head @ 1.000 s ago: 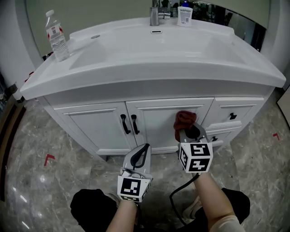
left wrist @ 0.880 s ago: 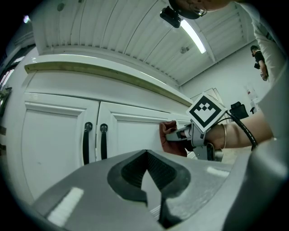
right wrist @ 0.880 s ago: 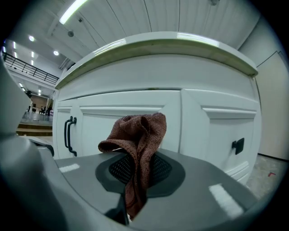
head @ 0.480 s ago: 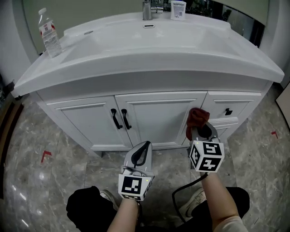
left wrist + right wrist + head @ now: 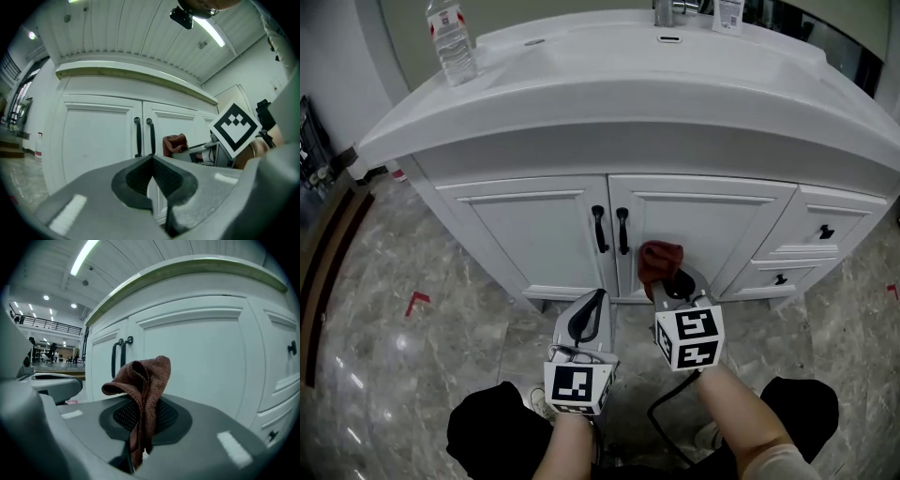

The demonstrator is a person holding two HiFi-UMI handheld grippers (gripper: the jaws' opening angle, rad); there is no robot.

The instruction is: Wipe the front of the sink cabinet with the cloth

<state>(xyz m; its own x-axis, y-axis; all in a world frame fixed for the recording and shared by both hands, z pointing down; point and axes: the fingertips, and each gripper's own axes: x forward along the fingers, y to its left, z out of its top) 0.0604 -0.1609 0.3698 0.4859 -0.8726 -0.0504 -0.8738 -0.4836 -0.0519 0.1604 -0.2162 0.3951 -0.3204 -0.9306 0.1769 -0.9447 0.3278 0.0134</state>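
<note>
1. Head view.
   - We list a white sink cabinet [image 5: 534, 234] under a white tabletop [image 5: 609, 103].
   - A water bottle [image 5: 452, 42] stands upright at the tabletop's far left corner, and a faucet [image 5: 667, 11] stands at its far edge.
   - Two doors sit below the near edge, with two black handles [image 5: 599, 229] side by side. The drawers [image 5: 825, 211] sit under the near right corner.
   - The right hand-held gripper [image 5: 671, 283] carries a reddish-brown cloth [image 5: 658, 259]. The cloth is bunched at the lower part of the right door, just right of the handles. We cannot tell whether cloth and door touch.
   - The left hand-held gripper [image 5: 596, 302] hangs beside the right one over the marble floor [image 5: 412, 319], apart from the cabinet.

2. Left gripper view.
   - The jaws are pressed together with nothing between them.
   - Beyond them we see both doors and the handles.
   - To the right are the cloth and the right hand-held gripper's marker cube [image 5: 235, 129].

3. Right gripper view.
   - The jaws pinch the cloth, which stands up out of them with its top folded over to the left.
   - The right door panel is behind the cloth, the handles are to the left, and the drawers are at the right edge.
</note>
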